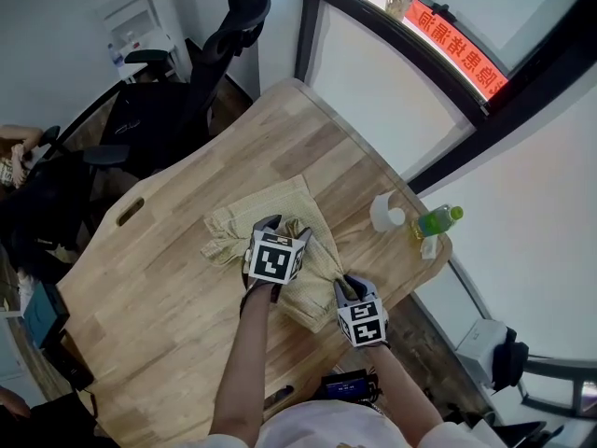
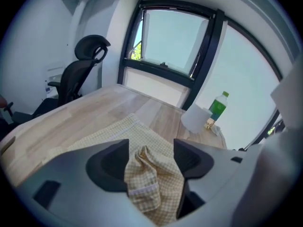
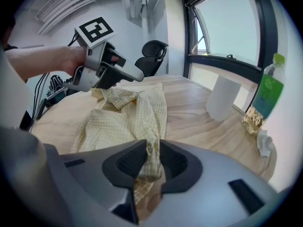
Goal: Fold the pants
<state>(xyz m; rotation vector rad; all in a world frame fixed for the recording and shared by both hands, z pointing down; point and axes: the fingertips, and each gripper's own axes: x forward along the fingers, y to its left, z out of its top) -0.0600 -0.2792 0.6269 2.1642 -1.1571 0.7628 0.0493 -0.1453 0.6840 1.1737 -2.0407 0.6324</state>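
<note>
My left tool (image 1: 283,227) was released, its jaws standing wide apart, with a bunched ridge of the pale yellow checked pants (image 1: 270,203) rising between them but pressed by neither pad. My right tool (image 1: 347,285), lower and to the right in the head view, had its jaws only narrowly parted. A hanging fold of the pants ran through the gap and seemed slack rather than pinched.

The pants lay crumpled at the middle of the wooden desk (image 1: 168,278). They were flat toward the upper part of the frame and heaped under both tools. A white roll (image 1: 387,213) and a green bottle (image 1: 438,219) stood well apart from them, at the desk's right edge.

I judged this step to be setting the cloth down. To do it well, I would lift both tools straight up so neither pad dragged the fabric. Then I would spread the heaped part flat and line up the edges before making another fold.
</note>
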